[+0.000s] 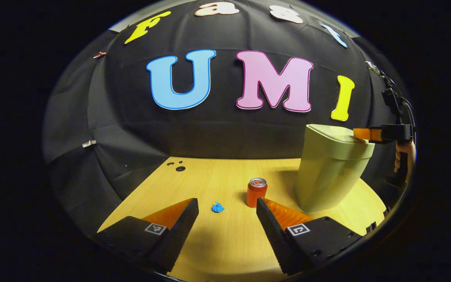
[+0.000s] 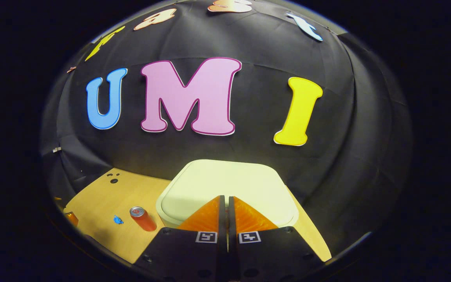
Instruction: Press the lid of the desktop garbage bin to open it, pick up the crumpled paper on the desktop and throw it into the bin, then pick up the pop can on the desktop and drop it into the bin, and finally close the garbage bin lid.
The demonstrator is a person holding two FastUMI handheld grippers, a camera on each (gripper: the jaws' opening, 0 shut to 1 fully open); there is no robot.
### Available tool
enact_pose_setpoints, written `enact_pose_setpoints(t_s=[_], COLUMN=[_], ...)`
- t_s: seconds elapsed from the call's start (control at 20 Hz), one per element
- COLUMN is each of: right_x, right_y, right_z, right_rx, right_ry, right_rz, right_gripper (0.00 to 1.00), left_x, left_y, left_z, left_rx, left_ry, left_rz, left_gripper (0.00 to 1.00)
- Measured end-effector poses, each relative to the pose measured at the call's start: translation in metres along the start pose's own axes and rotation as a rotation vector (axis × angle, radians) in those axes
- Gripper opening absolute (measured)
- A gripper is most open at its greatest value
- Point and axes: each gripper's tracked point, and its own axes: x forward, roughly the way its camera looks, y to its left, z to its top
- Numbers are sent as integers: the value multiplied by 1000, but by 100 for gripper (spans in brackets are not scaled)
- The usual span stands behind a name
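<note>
Pale-green bin (image 1: pixel 333 172): stood upright on the tabletop's far right, lid (image 2: pixel 229 188) seen closed.
Right gripper (image 2: pixel 226 201): fingers pressed together, tips set on the lid's near edge; viewed from the left gripper view as touching the lid's right rim, a hand (image 1: pixel 403 154) seen behind it.
Crumpled paper (image 1: pixel 218 207): blue, laid on the wood just left of the can.
Pop can (image 1: pixel 257 192): orange, upright, near the bin's base.
Left gripper (image 1: pixel 227 211): fingers spread wide, held low over the tabletop (image 1: pixel 217 176), paper and can seen just beyond the tips.
</note>
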Motion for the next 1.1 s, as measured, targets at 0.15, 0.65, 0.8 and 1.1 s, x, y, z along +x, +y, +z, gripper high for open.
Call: enact_pose_setpoints(t_s=[0.15, 0.65, 0.8, 1.1], right_x=[0, 1, 1, -7], right_y=[-1, 2, 0, -1], right_z=[-1, -1, 4, 20], right_rx=[3, 16, -16, 45], right_ry=[-16, 4, -3, 0], right_rz=[-6, 10, 1, -23], right_gripper=[5, 5, 5, 5], left_x=[2, -2, -10, -32], left_y=[-1, -9, -3, 27], left_z=[-3, -4, -4, -4], left_rx=[8, 29, 28, 35], left_ry=[11, 9, -3, -36], left_rz=[-2, -30, -30, -6], left_gripper=[96, 96, 96, 95])
